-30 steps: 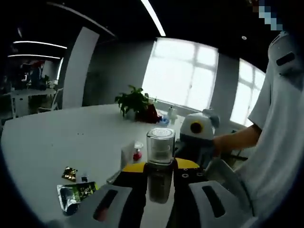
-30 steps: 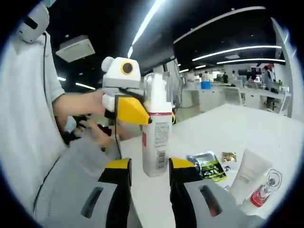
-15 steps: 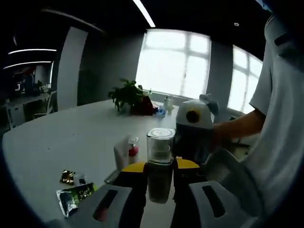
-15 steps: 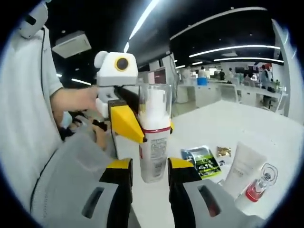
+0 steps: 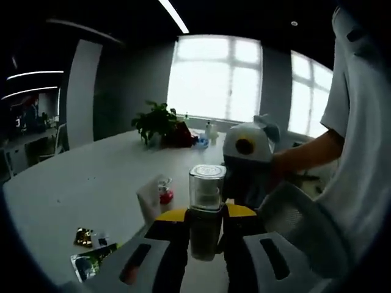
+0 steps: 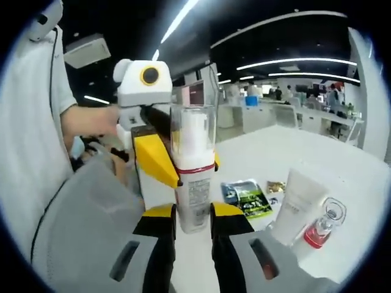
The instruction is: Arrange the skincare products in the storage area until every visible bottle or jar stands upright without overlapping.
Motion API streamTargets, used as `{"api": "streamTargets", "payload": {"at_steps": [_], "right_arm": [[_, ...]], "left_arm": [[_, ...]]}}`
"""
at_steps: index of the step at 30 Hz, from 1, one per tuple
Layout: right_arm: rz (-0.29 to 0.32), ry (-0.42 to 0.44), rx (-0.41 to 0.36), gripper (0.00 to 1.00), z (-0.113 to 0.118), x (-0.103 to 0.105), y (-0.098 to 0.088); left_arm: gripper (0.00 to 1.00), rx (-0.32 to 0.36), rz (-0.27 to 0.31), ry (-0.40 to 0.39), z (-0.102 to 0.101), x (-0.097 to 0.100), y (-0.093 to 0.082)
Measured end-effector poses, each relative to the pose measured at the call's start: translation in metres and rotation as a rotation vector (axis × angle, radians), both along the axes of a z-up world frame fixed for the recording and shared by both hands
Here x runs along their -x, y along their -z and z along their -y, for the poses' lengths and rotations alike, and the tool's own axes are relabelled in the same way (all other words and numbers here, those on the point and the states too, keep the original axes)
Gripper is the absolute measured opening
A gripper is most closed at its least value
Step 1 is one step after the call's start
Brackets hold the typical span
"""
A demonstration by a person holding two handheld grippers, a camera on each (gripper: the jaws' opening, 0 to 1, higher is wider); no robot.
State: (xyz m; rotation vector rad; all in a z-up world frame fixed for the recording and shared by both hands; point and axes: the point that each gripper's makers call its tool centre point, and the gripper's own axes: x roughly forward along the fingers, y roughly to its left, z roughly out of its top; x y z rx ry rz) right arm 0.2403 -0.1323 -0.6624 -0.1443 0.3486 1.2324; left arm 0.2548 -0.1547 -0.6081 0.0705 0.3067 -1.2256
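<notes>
While both grippers are clamping one upright bottle (image 6: pixel 193 177) over the white bench (image 5: pixel 91 177) | left gripper (image 5: pixel 204 215) jaws gripping its body | right gripper (image 6: pixel 193 213) jaws closing on its base | white tube (image 6: pixel 295 204) and red vial (image 6: pixel 320 224) standing touching near the bench edge | sachets (image 6: pixel 244 196) lying flat

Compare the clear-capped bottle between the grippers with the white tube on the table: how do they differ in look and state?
The bottle has a clear cap and a red band above a printed label; the white tube is plain and opaque, tapering upward. The bottle sits between the jaws of both the left gripper and right gripper; the tube stands free on the table beside a small red bottle. Both stand upright.
</notes>
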Motion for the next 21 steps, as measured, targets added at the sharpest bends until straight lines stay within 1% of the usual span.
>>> {"api": "streamTargets", "payload": {"at_steps": [3, 8, 16, 21], "right_arm": [[0.024, 0.001, 0.026, 0.21, 0.005, -0.002, 0.004], [0.059, 0.008, 0.09, 0.21, 0.014, -0.007, 0.016], [0.047, 0.013, 0.126, 0.21, 0.022, -0.01, 0.034], [0.034, 0.013, 0.154, 0.2, 0.028, -0.011, 0.051]], "left_arm": [[0.25, -0.01, 0.005, 0.013, 0.005, 0.0, 0.004], [0.25, -0.048, 0.022, 0.032, 0.014, -0.001, 0.015], [0.25, -0.101, 0.03, 0.058, 0.025, -0.002, 0.035], [0.25, -0.145, 0.029, 0.075, 0.032, -0.002, 0.054]]}}
